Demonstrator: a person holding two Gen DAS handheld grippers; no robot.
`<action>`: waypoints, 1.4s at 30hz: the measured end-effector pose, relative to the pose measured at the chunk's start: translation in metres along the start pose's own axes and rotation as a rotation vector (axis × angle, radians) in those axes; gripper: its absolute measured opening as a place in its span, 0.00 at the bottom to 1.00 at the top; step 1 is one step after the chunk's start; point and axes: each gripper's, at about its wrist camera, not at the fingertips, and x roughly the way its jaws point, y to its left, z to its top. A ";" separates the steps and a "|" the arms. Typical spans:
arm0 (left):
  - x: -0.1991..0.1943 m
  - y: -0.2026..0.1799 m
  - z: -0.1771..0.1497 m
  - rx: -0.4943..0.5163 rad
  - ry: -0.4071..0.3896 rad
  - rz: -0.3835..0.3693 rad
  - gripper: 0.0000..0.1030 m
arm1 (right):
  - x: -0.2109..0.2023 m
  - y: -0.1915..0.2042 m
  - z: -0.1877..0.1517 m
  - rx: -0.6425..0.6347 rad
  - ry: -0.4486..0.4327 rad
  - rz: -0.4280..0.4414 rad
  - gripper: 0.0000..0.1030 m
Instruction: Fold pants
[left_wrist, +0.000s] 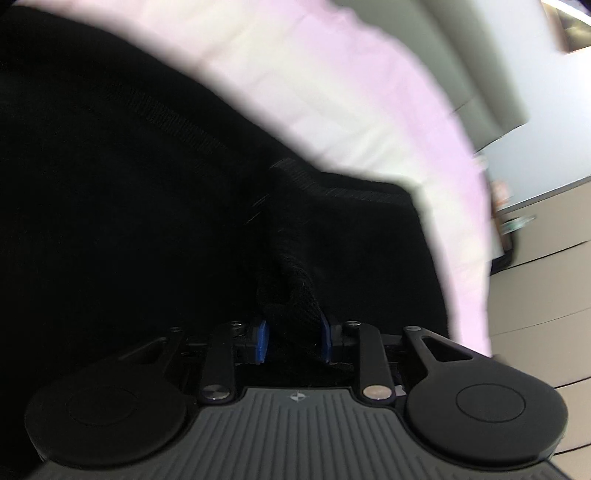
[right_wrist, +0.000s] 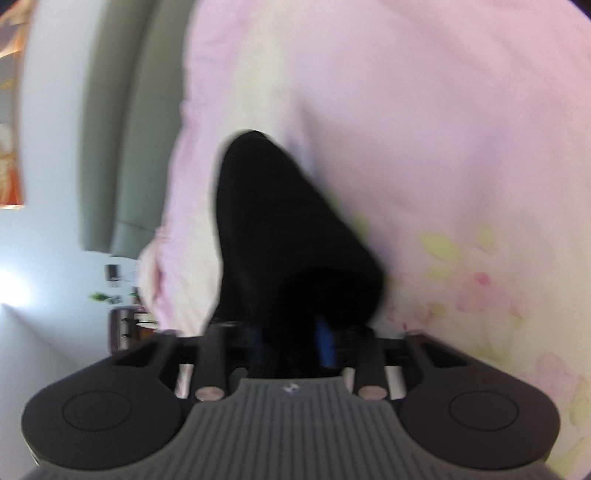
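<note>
Black pants (left_wrist: 129, 206) lie spread over a pale pink bedsheet (left_wrist: 332, 92) and fill the left of the left wrist view. My left gripper (left_wrist: 293, 338) is shut on a bunched ribbed fold of the pants, pinched between its blue pads (left_wrist: 262, 338). In the right wrist view, which is blurred, a dark end of the pants (right_wrist: 280, 236) rises in a peak from my right gripper (right_wrist: 291, 343). That gripper is shut on the cloth; one blue pad (right_wrist: 325, 343) shows beside it.
The pink sheet has a flower print (right_wrist: 476, 288) at the right. A grey-green headboard (right_wrist: 122, 147) stands past the bed's edge. White drawers (left_wrist: 546, 266) and a small cluttered shelf (right_wrist: 122, 295) lie beyond the bed.
</note>
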 end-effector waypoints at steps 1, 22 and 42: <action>0.003 0.007 -0.002 -0.006 -0.006 -0.009 0.37 | 0.001 -0.003 0.002 0.029 0.026 0.015 0.28; 0.005 -0.061 0.011 0.383 -0.150 0.138 0.23 | 0.025 0.090 -0.051 -1.134 -0.186 -0.475 0.19; -0.189 0.044 0.030 0.142 -0.360 0.239 0.68 | 0.003 0.089 -0.064 -1.168 -0.252 -0.360 0.33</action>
